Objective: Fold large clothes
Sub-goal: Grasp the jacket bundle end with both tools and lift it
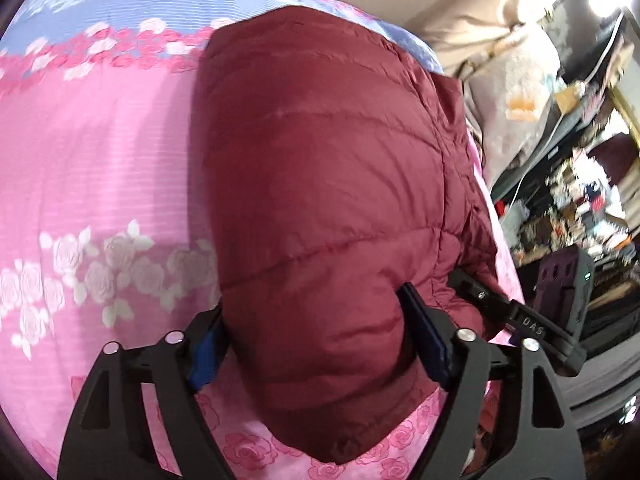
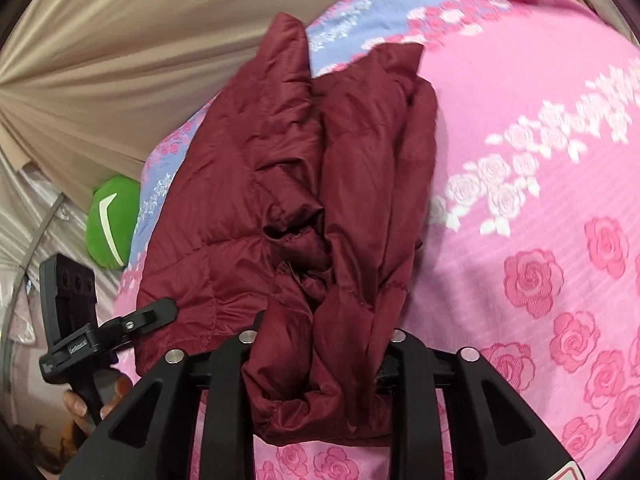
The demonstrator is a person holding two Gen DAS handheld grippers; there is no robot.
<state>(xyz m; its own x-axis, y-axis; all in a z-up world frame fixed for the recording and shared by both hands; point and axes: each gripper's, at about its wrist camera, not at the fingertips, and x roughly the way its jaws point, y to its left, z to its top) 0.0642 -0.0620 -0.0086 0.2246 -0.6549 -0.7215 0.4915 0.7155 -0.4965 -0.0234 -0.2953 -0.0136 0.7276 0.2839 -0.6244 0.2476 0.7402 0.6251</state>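
Left gripper [image 1: 320,332] clamped on a puffy fold of dark red down jacket [image 1: 320,168] – blue pads pressing both sides. Right gripper [image 2: 320,364] closed on bunched jacket edge. Jacket spread on pink rose-print bedsheet [image 2: 520,128], reaching far toward beige curtain [image 2: 120,40]; green cushion [image 2: 110,220] at left.

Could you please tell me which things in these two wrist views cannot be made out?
- Left wrist view: the shelves at right are motion-blurred; their contents are unreadable.
- Left wrist view: the jacket bulges between the left tongs, hiding the bedsheet beneath.
- Right wrist view: bunched jacket covers the right tongs, so their fingertips are unseen.
- Right wrist view: the green cushion is half hidden behind the bed edge.
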